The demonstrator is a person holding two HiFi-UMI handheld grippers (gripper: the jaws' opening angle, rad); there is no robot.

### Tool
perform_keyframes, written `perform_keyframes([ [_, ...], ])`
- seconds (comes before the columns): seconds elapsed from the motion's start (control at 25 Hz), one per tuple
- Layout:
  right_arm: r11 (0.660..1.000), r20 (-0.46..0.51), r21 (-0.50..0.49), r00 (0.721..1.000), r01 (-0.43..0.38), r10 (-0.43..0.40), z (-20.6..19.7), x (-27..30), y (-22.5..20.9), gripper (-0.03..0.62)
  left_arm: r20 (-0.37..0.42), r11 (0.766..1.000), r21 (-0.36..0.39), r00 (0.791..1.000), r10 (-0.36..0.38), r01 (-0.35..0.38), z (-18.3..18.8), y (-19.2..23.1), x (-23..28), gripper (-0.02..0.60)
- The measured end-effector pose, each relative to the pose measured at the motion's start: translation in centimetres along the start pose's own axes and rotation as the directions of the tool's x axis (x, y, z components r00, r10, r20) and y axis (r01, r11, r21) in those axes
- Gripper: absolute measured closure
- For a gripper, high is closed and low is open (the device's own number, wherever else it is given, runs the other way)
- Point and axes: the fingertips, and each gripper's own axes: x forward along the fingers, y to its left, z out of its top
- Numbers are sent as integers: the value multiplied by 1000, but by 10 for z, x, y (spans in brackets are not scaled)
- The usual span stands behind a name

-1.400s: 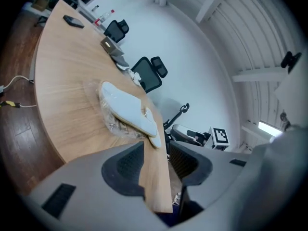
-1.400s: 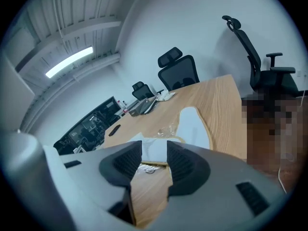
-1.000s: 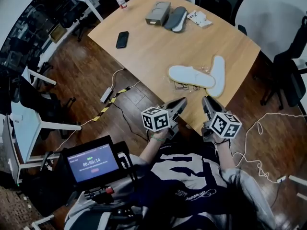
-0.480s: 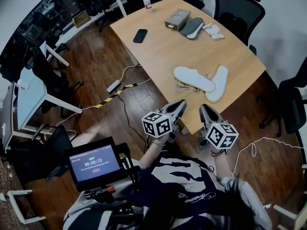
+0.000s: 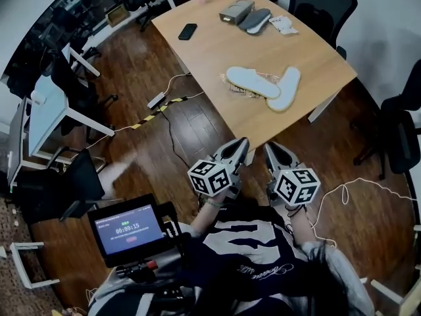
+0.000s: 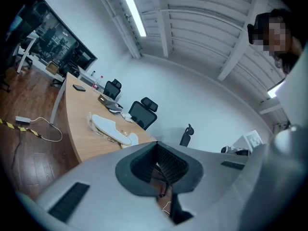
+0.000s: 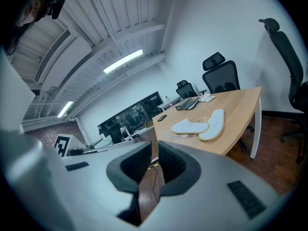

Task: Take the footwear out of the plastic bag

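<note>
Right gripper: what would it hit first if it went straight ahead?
Likely the near edge of the table, just ahead of the right gripper; the slippers lie beyond. Height is unclear, so it might pass over it.

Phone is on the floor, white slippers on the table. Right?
No: the phone lies on the table, toward its far end, not on the floor; the head view shows it. The white slippers are on the table, as said.

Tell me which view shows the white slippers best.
Head view: both white slippers whole, from above. The right gripper view shows them low and small; the left gripper view, one partly behind the other.
</note>
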Motion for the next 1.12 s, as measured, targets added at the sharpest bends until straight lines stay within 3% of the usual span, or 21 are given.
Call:
perform_keyframes([
  [0.36,999,9,-13,999,-43,43,-3,-14,48,572,24,996,73,999,41,-43,20,-19,-45,578],
  [0.64,1000,11,-6,1000,-23,23,-9,-13,76,576,2,994,104,999,40,-40,25,-18,-73,578],
  [1.12,999,-6,-11,999,-35,35,-30,1,86,576,24,994,85,997,69,-71,18,10,-88,578],
])
